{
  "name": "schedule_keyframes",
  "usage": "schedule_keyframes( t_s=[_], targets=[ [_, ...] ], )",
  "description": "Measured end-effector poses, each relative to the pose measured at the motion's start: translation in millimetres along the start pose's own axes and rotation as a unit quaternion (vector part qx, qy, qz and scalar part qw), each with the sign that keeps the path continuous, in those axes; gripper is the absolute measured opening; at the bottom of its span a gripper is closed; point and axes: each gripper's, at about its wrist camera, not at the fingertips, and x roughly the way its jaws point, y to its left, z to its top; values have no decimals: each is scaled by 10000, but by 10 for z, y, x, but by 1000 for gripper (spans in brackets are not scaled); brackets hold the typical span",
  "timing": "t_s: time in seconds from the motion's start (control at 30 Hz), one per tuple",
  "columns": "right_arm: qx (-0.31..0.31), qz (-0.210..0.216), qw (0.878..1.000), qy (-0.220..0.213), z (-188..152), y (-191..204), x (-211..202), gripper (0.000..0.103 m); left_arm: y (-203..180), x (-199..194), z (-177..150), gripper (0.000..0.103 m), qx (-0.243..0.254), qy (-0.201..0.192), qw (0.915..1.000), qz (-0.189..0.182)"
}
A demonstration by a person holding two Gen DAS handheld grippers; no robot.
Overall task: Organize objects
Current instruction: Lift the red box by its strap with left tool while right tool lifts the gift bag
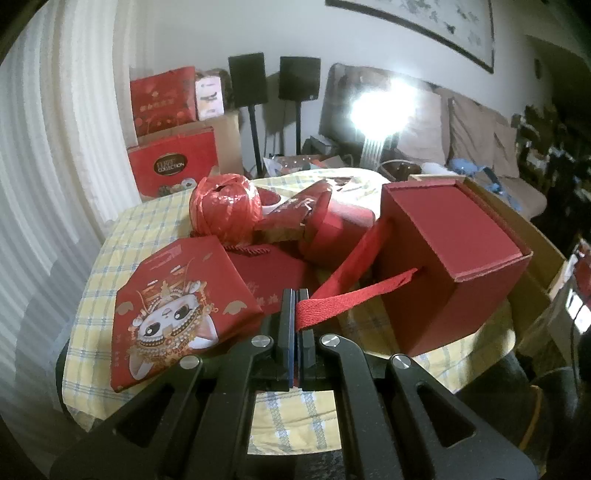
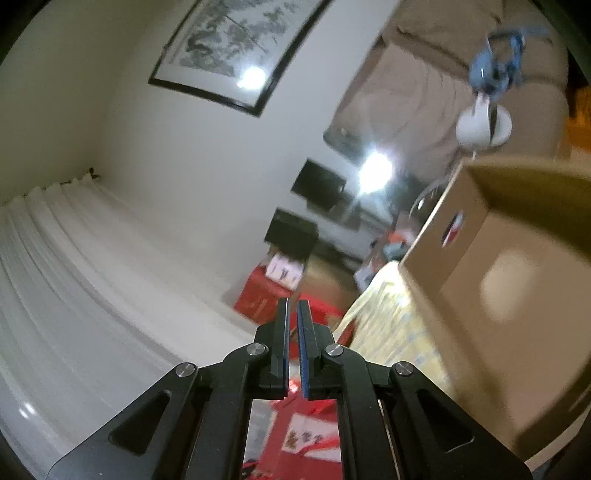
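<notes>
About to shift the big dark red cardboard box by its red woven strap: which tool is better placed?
Left: the left tool is already shut on the red woven strap of the dark red cardboard box; the right tool points off the table, empty.

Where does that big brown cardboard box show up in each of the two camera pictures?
Left wrist view: cardboard box at the right, behind the dark red box.
Right wrist view: cardboard box fills the right side, close up.
Shared landmark: the framed picture on the wall.
</notes>
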Motion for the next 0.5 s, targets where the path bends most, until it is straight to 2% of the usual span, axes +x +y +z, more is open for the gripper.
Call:
schedule_keyframes(
  t_s=[0.07, 0.2, 0.27, 0.33, 0.4, 0.5],
  targets=[
    [-110, -114, 9999, 52, 15, 14, -24, 5, -1, -2, -2, 1, -5, -2, 10000, -10],
    [74, -199, 9979, 613, -245, -82, 107, 6, -20, -1, -5, 1, -7, -11, 10000, -36],
    [378, -316, 9943, 942, -480, -229, 216, 28, -29, -2, -9, 1, 11, -5, 10000, -39],
    [1050, -290, 9864, 1230, -748, -487, 331, 41, -29, -4, -7, 1, 22, 2, 10000, -42],
    [1541, -416, 9762, 1469, -942, -702, 440, 45, -30, -3, -8, 1, 18, -3, 10000, -32],
    [1858, -713, 9648, 1720, -1177, -882, 527, 55, -21, -12, -4, 1, 9, -16, 10000, -25]
  ],
)
